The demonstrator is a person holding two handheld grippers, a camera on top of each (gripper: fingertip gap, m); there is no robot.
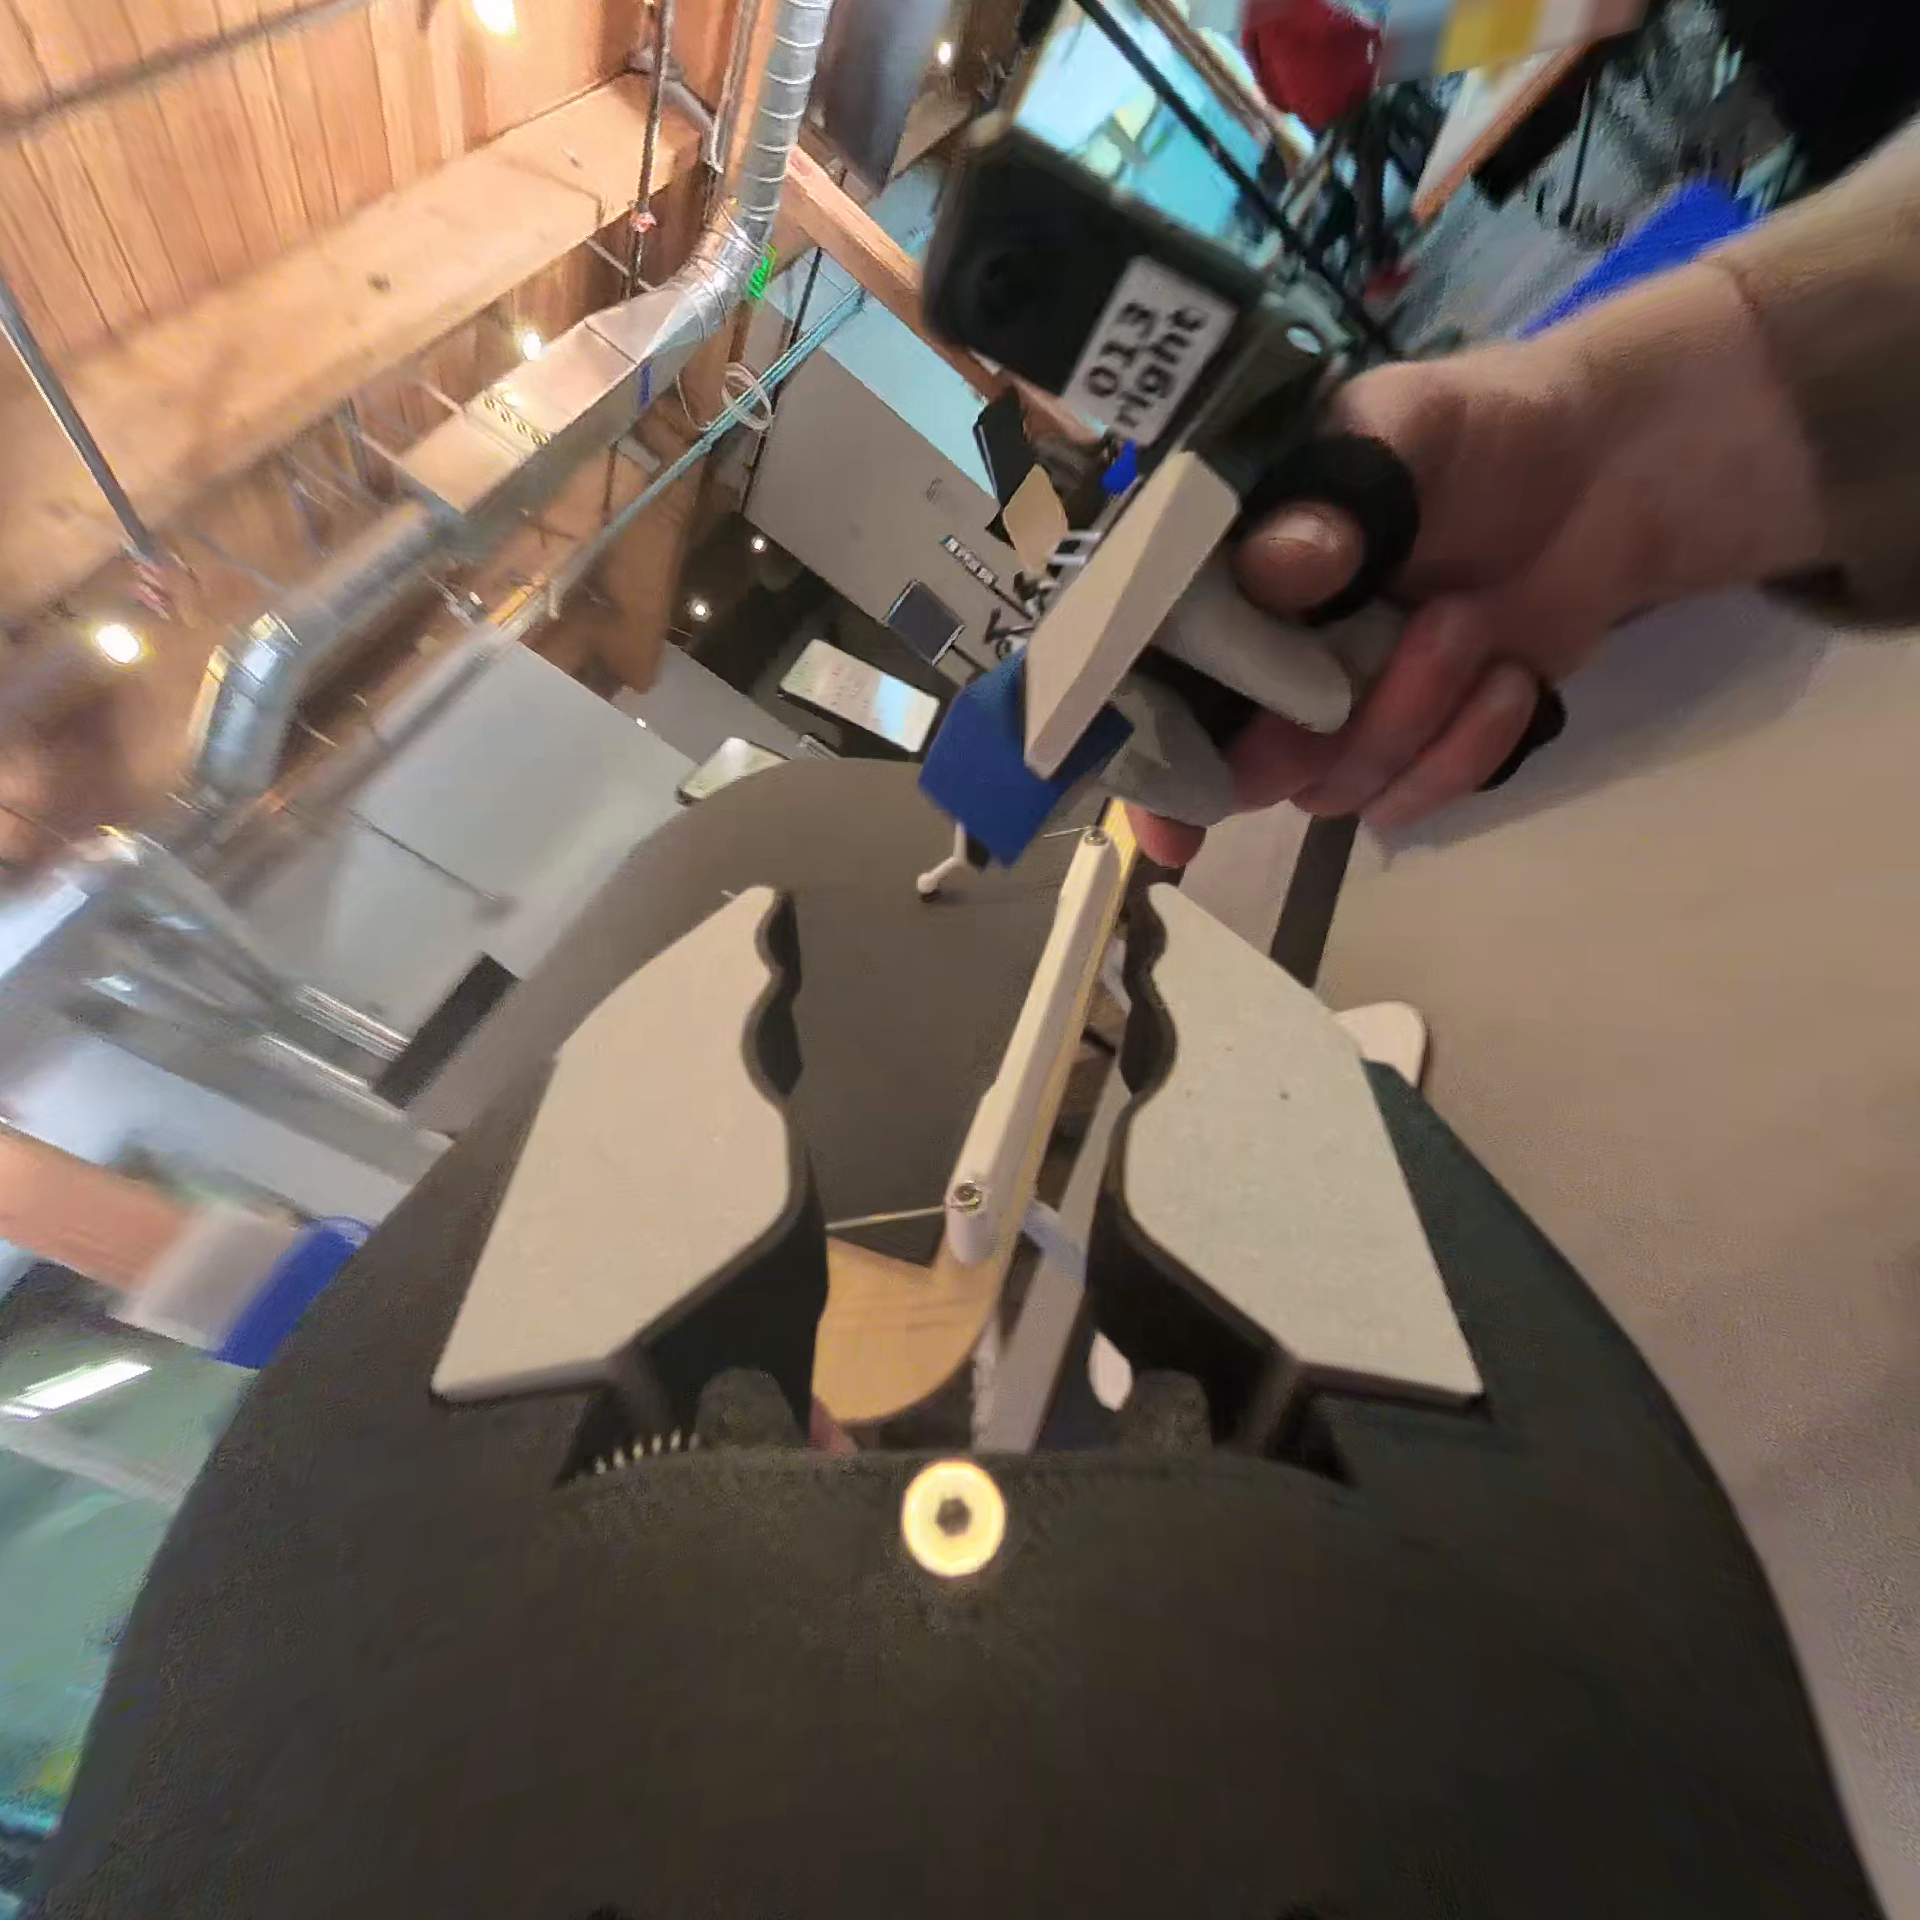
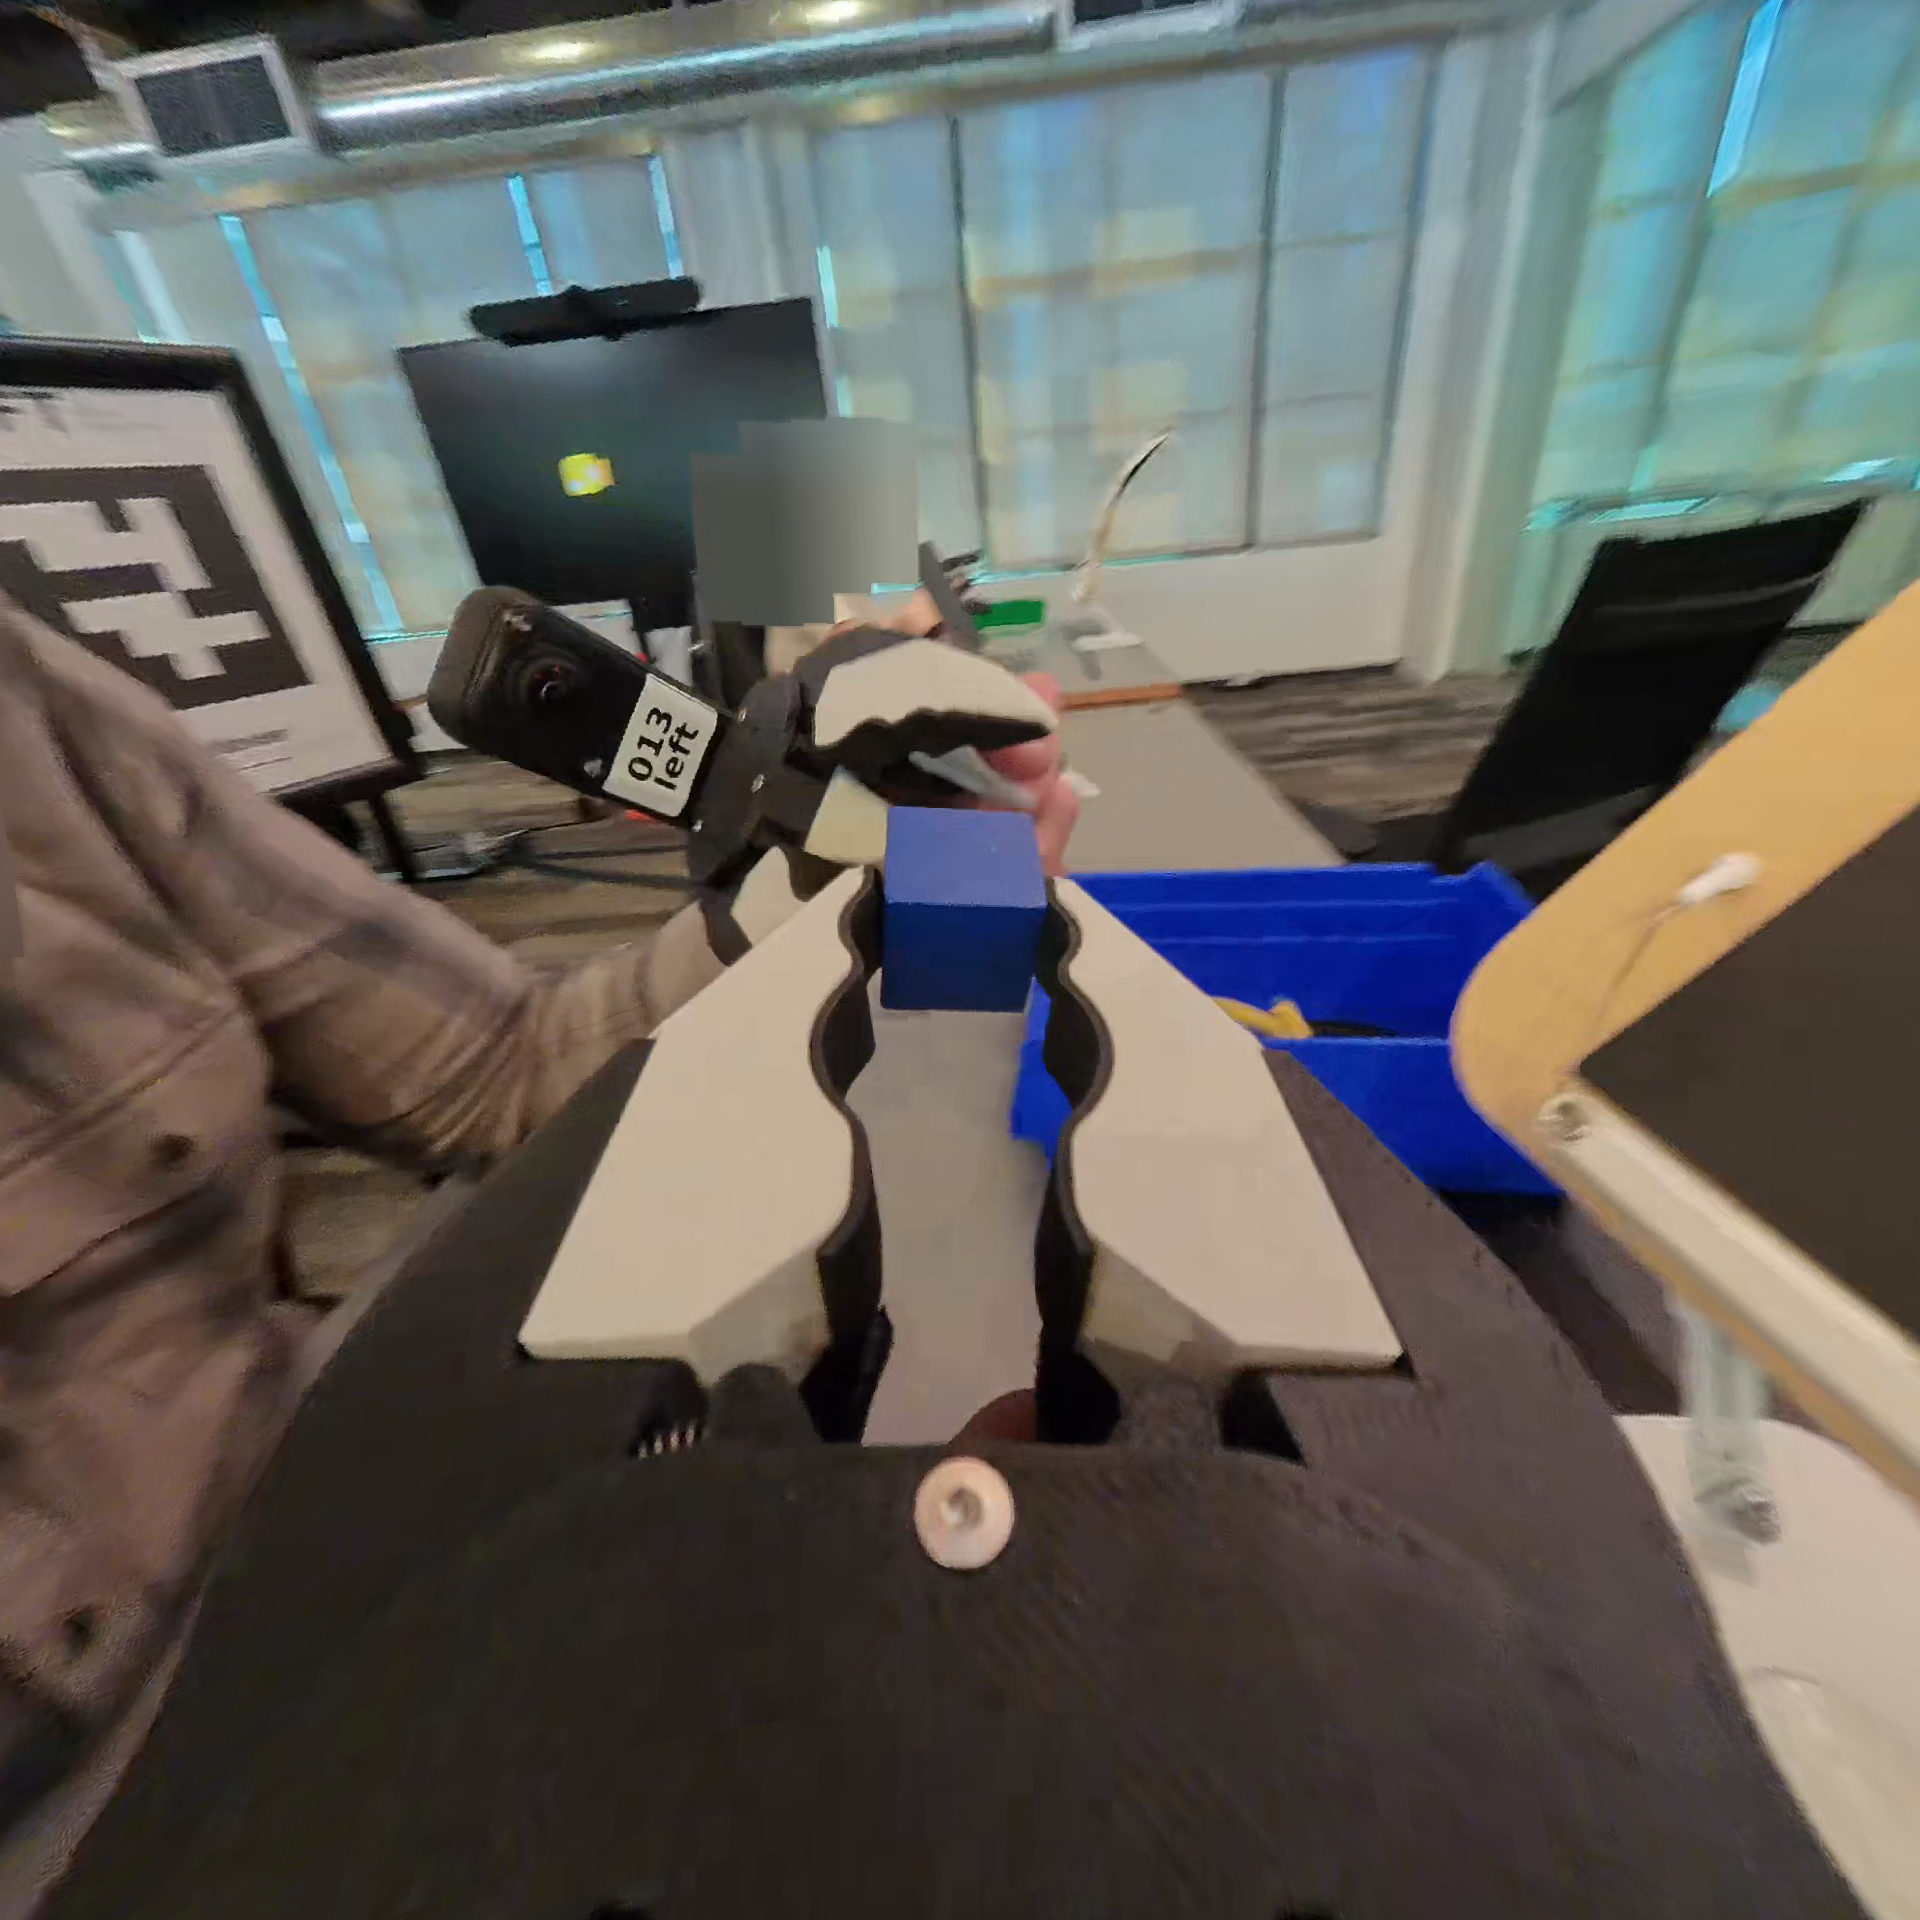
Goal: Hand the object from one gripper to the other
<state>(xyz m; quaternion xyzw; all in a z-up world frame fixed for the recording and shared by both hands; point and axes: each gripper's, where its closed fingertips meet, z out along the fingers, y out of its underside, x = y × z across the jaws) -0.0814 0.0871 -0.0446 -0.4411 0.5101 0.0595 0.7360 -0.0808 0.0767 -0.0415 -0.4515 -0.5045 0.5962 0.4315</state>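
The blue cube (image 2: 961, 920) is clamped between the fingertips of my right gripper (image 2: 961, 902), which is shut on it and holds it in the air. In the left wrist view the cube (image 1: 987, 774) shows at the tip of the right gripper (image 1: 1081, 748), held by a hand (image 1: 1538, 561). My left gripper (image 1: 966, 909) is open and empty, its tips just short of the cube and not touching it. From the right wrist view the left gripper (image 2: 966, 758) sits just behind and above the cube, jaws apart.
A chair with a wooden rim (image 2: 1621, 831) and white frame bar (image 1: 1039, 1049) is close by and shows between my left fingers. A blue bin (image 2: 1351, 935) stands behind the cube. A person's sleeve (image 2: 208, 987), a patterned board (image 2: 156, 571) and a black screen (image 2: 623, 468) are at the left. My two grippers' fingertips are within a few centimetres of each other.
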